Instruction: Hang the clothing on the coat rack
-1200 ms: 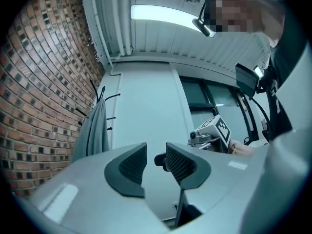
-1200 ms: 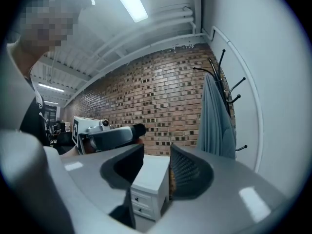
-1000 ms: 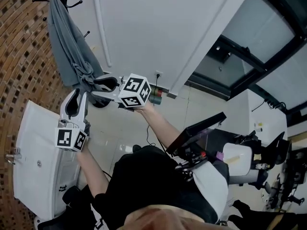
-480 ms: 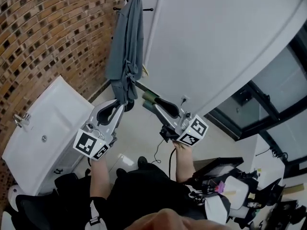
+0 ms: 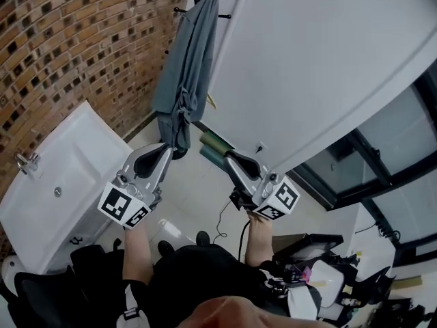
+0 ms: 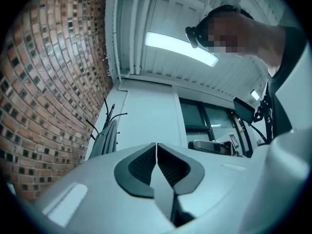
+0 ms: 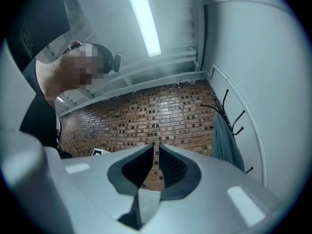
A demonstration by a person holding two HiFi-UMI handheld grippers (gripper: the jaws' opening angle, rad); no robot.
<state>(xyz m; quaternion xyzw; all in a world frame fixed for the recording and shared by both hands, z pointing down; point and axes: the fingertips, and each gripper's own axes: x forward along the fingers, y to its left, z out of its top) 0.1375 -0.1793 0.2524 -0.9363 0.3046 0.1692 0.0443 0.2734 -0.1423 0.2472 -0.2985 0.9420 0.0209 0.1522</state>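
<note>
The left gripper [image 5: 166, 149] has its jaws pressed together, empty. The right gripper [image 5: 229, 157] is closing on nothing, with a narrow gap between its jaws. Near the left tips, the grey fabric garment [image 5: 188, 67] hangs on the black metal coat rack [image 7: 220, 109].

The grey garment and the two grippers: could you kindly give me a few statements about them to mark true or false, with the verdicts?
1. The grey garment hangs from the coat rack. True.
2. The left gripper is clamped on the garment's lower edge. False: its jaws are shut together with nothing between them.
3. A brick wall stands to the left of the garment in the head view. True.
4. The right gripper holds a sleeve of the garment. False: nothing is between its jaws; a narrow gap shows between them and they are closing.
</note>
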